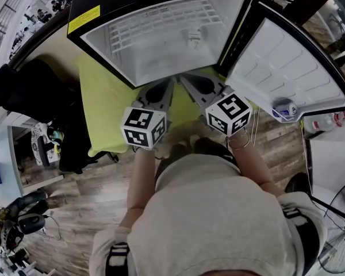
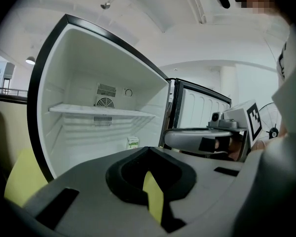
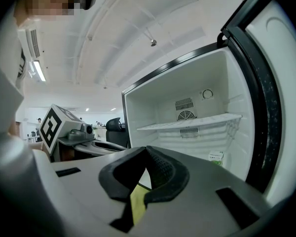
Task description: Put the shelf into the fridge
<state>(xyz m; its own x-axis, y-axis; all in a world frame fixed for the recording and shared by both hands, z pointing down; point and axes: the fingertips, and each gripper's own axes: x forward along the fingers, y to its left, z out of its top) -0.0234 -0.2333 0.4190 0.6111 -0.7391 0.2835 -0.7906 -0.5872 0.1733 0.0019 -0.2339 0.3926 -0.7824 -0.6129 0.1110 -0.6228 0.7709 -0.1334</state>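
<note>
The fridge (image 1: 161, 50) stands open in front of me, its door (image 1: 287, 68) swung out to the right. A white shelf (image 2: 98, 110) lies level across the compartment, below the fan grille; the right gripper view shows the shelf (image 3: 192, 122) too. My left gripper (image 1: 159, 91) and right gripper (image 1: 196, 85) hover side by side just outside the opening. Both point at it, roughly level. The left gripper (image 2: 148, 151) has its jaws shut with nothing between them. The right gripper (image 3: 146, 151) is also shut and empty.
A small green-and-white carton (image 2: 132, 142) stands on the fridge floor at the back. The fridge sits on a yellow-green surface (image 1: 103, 102). A black chair (image 1: 29, 91) is on the left, a container (image 1: 284, 109) in the door rack, a fan (image 1: 339, 234) at right.
</note>
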